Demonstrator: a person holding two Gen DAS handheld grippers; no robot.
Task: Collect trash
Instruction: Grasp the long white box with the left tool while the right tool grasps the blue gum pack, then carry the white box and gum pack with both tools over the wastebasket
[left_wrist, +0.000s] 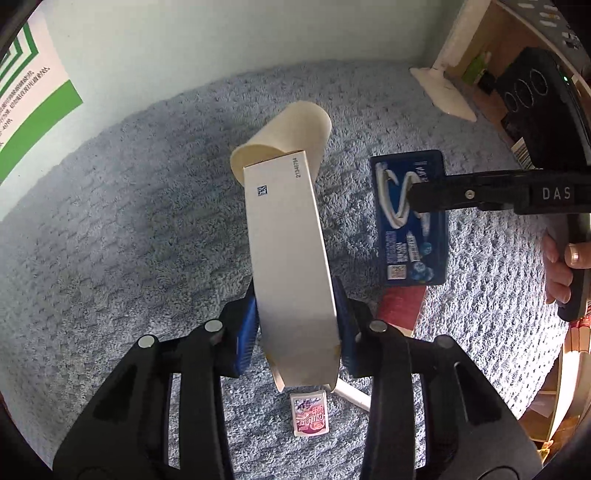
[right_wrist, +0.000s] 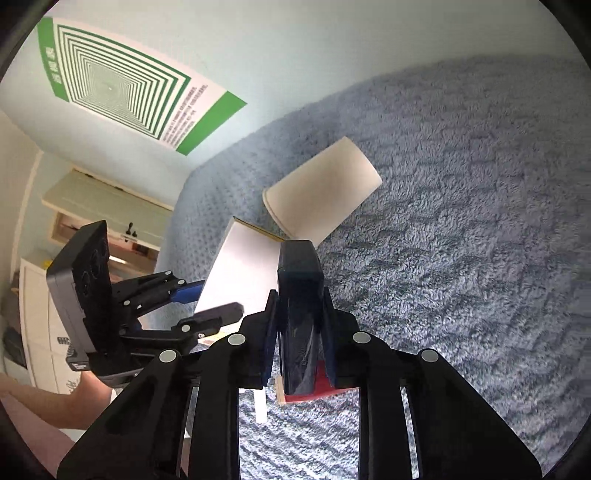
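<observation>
Left wrist view showed the left tongs (left_wrist: 297, 332) pinching a white carton (left_wrist: 288, 236), the right tongs (right_wrist: 300, 325) pinching a blue packet (right_wrist: 299, 306) (both lifted); paper cup (left_wrist: 291, 133), pink sachet (left_wrist: 309, 413) remained on the blue carpet (left_wrist: 129, 221).

Your right hand-held gripper (right_wrist: 300, 314) sits low centre, pads pressed on both sides of dark blue packet (right_wrist: 298, 295), packet standing on edge between them. Red flat item (right_wrist: 325, 384) on blue carpet (right_wrist: 461, 240) right beneath packet. At left, your left hand-held gripper (right_wrist: 216, 301) clamps white box (right_wrist: 240, 273), blue pad against box side. Cream paper cup (right_wrist: 321, 195) on its side on carpet beyond box. Thin white strip (right_wrist: 260, 406) on carpet near bottom. Green-striped poster (right_wrist: 122, 85) on wall, upper left. Your forearm (right_wrist: 88, 398) at lower left.
</observation>
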